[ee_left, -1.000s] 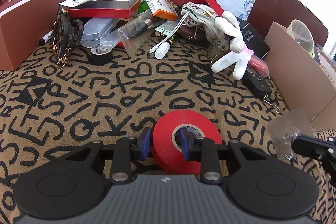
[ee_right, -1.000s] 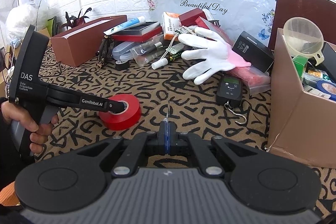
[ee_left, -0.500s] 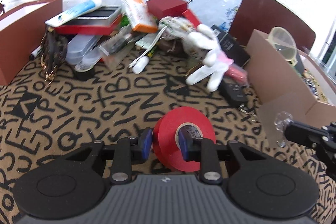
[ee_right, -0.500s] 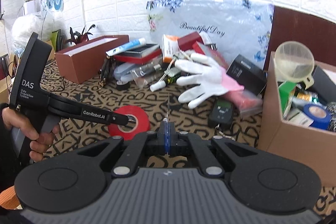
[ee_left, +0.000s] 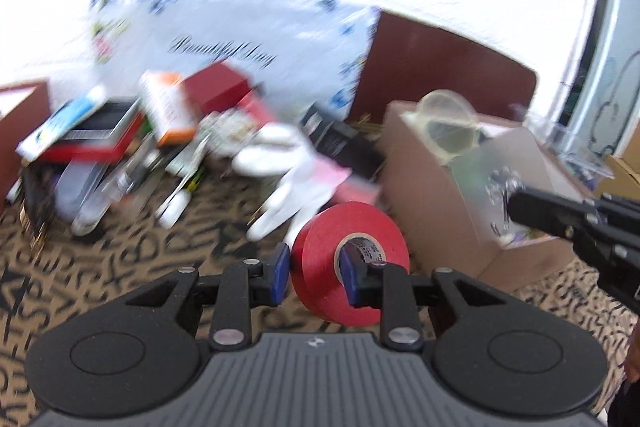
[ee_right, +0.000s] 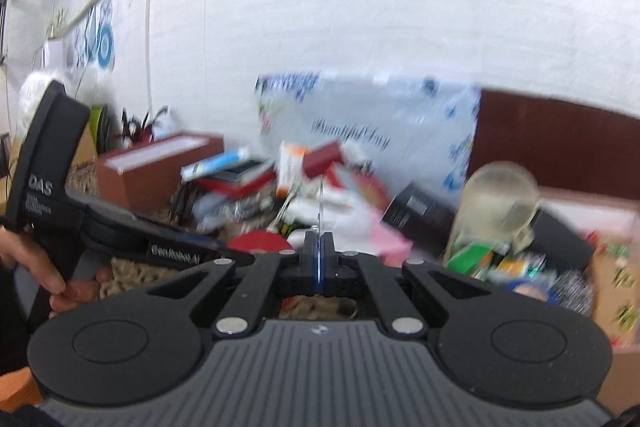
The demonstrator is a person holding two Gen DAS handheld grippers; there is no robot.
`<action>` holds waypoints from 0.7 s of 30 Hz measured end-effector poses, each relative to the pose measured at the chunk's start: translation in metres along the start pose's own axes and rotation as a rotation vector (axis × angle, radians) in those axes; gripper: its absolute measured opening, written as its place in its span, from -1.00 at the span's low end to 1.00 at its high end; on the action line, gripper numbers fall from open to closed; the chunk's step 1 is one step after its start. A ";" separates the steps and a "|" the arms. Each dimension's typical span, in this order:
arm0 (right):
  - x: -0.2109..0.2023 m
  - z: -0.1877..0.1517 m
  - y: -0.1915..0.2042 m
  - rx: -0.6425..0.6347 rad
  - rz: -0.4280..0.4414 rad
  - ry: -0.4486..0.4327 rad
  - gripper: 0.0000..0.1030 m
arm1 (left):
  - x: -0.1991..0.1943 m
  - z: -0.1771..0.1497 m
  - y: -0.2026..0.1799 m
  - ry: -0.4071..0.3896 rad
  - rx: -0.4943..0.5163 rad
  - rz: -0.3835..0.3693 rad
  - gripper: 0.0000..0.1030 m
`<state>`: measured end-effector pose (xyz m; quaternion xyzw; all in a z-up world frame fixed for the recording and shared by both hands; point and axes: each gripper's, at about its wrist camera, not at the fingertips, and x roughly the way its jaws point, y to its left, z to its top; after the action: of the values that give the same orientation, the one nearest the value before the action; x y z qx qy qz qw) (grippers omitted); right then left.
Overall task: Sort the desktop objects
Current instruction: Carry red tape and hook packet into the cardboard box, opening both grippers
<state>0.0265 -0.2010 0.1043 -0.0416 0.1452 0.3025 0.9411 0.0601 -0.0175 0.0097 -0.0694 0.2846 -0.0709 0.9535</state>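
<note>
While the left gripper point(ee_left: 312, 275) clamps the red tape roll point(ee_left: 350, 261) through its core, above the letter-patterned cloth point(ee_left: 120, 267) (blurred), the cardboard box point(ee_left: 436, 187) stands just beyond; the right gripper point(ee_right: 319, 259) pinches a clear hook point(ee_left: 500, 187); white brick wall point(ee_right: 360, 7) behind.

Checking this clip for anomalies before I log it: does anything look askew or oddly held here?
One oddity: the left gripper holds the red tape roll through its core, one finger inside the hole and the other outside, so the roll hangs tilted. The right gripper is shut on a thin clear hook sheet. The picture is motion-blurred.
</note>
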 end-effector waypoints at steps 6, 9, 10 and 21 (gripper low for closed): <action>-0.028 0.029 -0.030 -0.042 -0.118 -0.097 -1.00 | 0.001 0.032 -0.039 -0.049 0.063 -0.100 -0.45; -0.041 0.039 -0.054 -0.047 -0.199 -0.116 -1.00 | 0.007 0.047 -0.065 -0.064 0.102 -0.148 -0.45; -0.046 0.041 -0.062 -0.046 -0.226 -0.117 -1.00 | 0.009 0.051 -0.074 -0.066 0.116 -0.168 -0.45; -0.047 0.032 -0.137 -0.010 -0.424 -0.031 -1.00 | 0.062 0.071 -0.158 -0.023 0.160 -0.353 -0.44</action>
<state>0.0780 -0.3331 0.1476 -0.0712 0.1172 0.0992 0.9856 0.1354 -0.1766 0.0628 -0.0429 0.2503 -0.2587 0.9320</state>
